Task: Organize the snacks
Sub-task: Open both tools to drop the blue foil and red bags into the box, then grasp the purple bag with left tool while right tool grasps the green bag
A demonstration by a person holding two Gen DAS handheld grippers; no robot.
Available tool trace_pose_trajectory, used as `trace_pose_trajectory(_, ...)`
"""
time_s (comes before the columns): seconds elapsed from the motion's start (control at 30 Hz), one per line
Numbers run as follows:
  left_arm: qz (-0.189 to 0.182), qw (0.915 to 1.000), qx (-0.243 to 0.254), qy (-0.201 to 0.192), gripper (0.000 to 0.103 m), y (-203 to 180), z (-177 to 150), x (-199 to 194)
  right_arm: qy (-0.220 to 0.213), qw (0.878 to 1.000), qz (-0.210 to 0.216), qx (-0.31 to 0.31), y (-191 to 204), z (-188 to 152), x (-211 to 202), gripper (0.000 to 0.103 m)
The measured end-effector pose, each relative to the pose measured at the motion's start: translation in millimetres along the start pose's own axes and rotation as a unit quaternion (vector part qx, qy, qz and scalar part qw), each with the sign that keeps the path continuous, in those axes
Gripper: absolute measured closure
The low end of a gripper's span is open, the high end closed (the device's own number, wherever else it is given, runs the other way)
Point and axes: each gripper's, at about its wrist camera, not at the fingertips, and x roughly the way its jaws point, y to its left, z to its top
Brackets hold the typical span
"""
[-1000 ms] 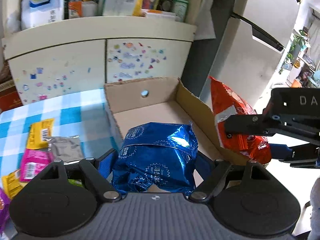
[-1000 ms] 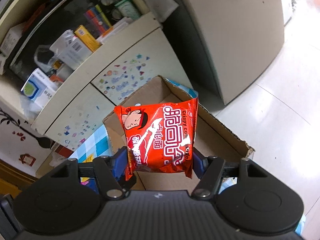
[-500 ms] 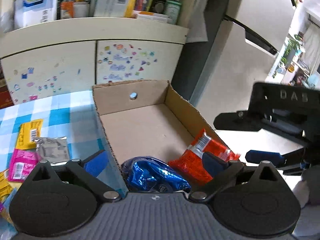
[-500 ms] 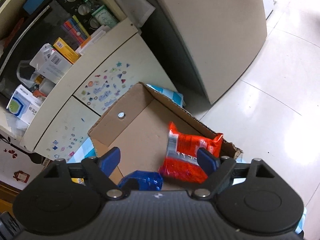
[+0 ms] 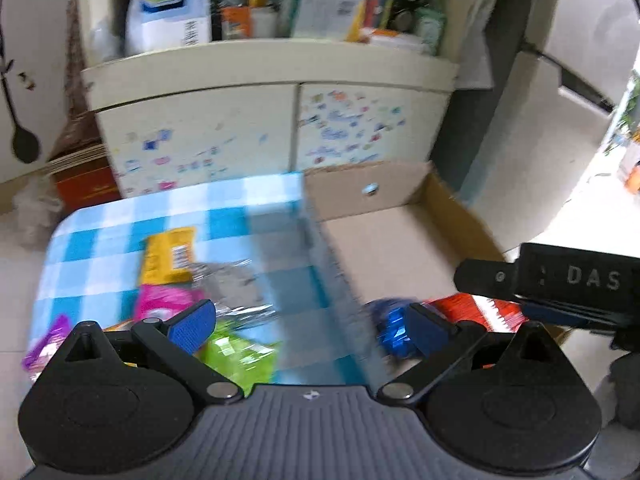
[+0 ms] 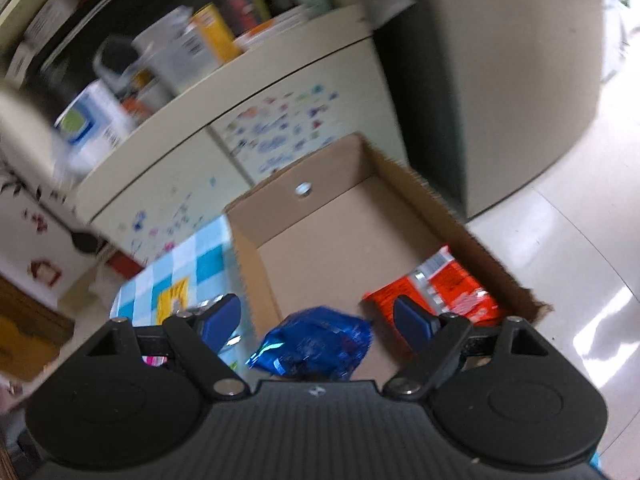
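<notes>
The left tongs [image 5: 308,326] stand spread wide with nothing between their blue pads; their jaws have just been opening. Straight beyond their gap runs the near side wall of the shallow brown cardboard box [image 5: 400,248], seen edge-on and blurred. Just past the right pad, inside the box at its near end, lies the crinkled blue foil snack bag [image 5: 390,326], and beside that the red and white snack packet [image 5: 468,308]. Past the left pad, on the blue and white checked worktop [image 5: 224,200], lie a lime-green foil packet [image 5: 236,352], a silver foil sachet [image 5: 230,276], a pink packet [image 5: 162,300], a yellow packet [image 5: 170,254] and, farthest left, a purple wrapper [image 5: 42,346].

The right tongs [image 6: 318,318] are also spread and hold nothing; their jaws have just been opening too. The blue foil bag [image 6: 316,346] lies on the box floor below their gap, clear of both pads, and the red packet [image 6: 444,284] lies just behind the right pad, against the box's [image 6: 344,216] right wall. In the left view these tongs [image 5: 552,284] show as a black bar over the box's right edge.

Beyond the box stands a cream cabinet dotted with small coloured stickers [image 5: 256,128].
</notes>
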Motion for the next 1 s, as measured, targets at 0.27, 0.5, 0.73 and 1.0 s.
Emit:
trace_pose_trajectory(0.27,0.027,0.9956,-0.025,0.086,0.001,27,-9,11,0.027,0.995,-0.005,-0.094,41,-22,10,0.019)
trace_pose_trajectory(0.5,0.035,0.9925,0.006,0.117,0.001,34,-18,16,0.043,0.990,-0.002,-0.134,67,-36,21,0.019)
trace_pose_trajectory(0.73,0.066,0.9892,0.014,0.131,0.001,57,-25,20,0.059,0.982,0.010,-0.181,103,-48,43,0.018)
trace_pose_trajectory(1.0,0.078,0.9864,-0.002,0.144,0.001,85,-33,30,0.083,0.974,0.021,-0.209,123,-59,64,0.018)
